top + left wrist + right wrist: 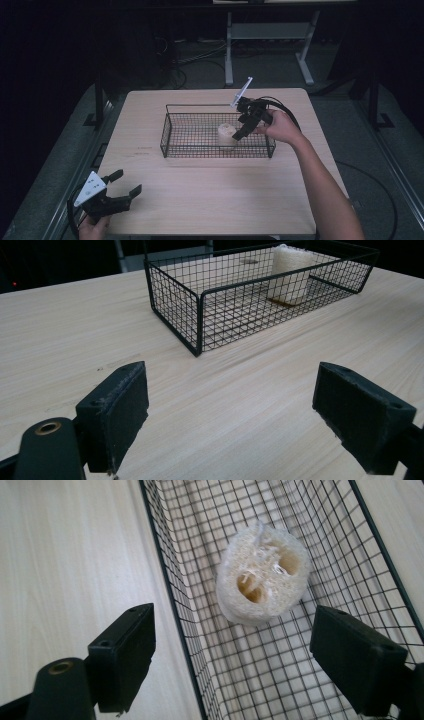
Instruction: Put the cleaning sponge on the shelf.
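Note:
A pale loofah piece (226, 134) stands upright inside a black wire basket (172, 131) at the table's middle. From above, the loofah (262, 577) shows two holes in its top, resting on the basket floor (345, 565). My right gripper (241, 131) hovers over the basket's right part, just above the loofah, jaws open and empty; in its own view the gripper (250, 660) straddles the basket's long wall. My left gripper (129, 182) lies open at the table's near left corner, nothing between its jaws. From there the left gripper (230, 415) faces the basket (200, 315) and loofah (290, 272).
The wooden table (210, 195) has bare surface in front of and to the left of the basket. A metal stand (265, 35) and cables sit on the dark floor beyond the far edge. The person's right forearm (325, 180) crosses the table's right side.

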{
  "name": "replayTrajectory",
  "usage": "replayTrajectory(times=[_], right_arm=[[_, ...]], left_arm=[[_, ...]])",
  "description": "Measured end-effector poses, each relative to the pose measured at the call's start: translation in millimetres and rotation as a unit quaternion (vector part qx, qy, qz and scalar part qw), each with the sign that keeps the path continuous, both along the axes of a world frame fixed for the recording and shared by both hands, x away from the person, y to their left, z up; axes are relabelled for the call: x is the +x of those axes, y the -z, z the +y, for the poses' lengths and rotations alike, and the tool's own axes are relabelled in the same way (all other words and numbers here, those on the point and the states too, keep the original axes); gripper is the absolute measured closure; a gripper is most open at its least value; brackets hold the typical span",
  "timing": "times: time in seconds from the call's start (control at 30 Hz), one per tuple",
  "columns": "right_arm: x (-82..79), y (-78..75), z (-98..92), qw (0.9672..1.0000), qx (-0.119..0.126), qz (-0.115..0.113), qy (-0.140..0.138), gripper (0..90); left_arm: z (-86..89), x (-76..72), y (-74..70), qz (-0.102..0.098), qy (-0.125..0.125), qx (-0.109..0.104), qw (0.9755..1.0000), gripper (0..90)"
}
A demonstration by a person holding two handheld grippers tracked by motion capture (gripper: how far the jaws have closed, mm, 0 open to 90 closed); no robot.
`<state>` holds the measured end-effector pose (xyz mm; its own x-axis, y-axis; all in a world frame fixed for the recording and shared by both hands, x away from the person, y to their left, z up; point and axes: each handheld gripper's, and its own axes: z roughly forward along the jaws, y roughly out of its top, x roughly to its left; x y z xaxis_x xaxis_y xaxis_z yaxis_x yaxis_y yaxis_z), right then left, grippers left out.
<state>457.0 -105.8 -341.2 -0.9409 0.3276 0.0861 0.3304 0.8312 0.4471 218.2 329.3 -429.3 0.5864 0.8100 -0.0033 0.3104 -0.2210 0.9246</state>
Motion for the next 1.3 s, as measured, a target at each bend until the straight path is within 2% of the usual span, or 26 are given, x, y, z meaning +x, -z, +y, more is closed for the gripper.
replayTrajectory(times=[0.23,0.33,0.67,1.3], right_arm=[[-8.6,0.8,-4.0,1.0000,0.006,-0.001,-0.003,18.0],[-10.8,0.2,-5.5,1.0000,0.001,-0.004,-0.007,18.0],[-26.1,-2.8,-15.1,0.9997,0.020,-0.008,-0.008,18.0],[-50.0,5.7,-29.2,0.9998,0.013,-0.012,-0.013,18.0]], left_arm=[[-1.0,0.0,0.2,-0.001,0.001,0.000,1.0000,14.0],[-1.1,0.1,0.2,0.000,0.001,0.000,1.0000,13.9],[-2.0,0.4,0.3,0.000,0.002,0.001,1.0000,13.9],[-3.1,0.5,0.5,0.002,0.004,0.004,1.0000,13.9]])
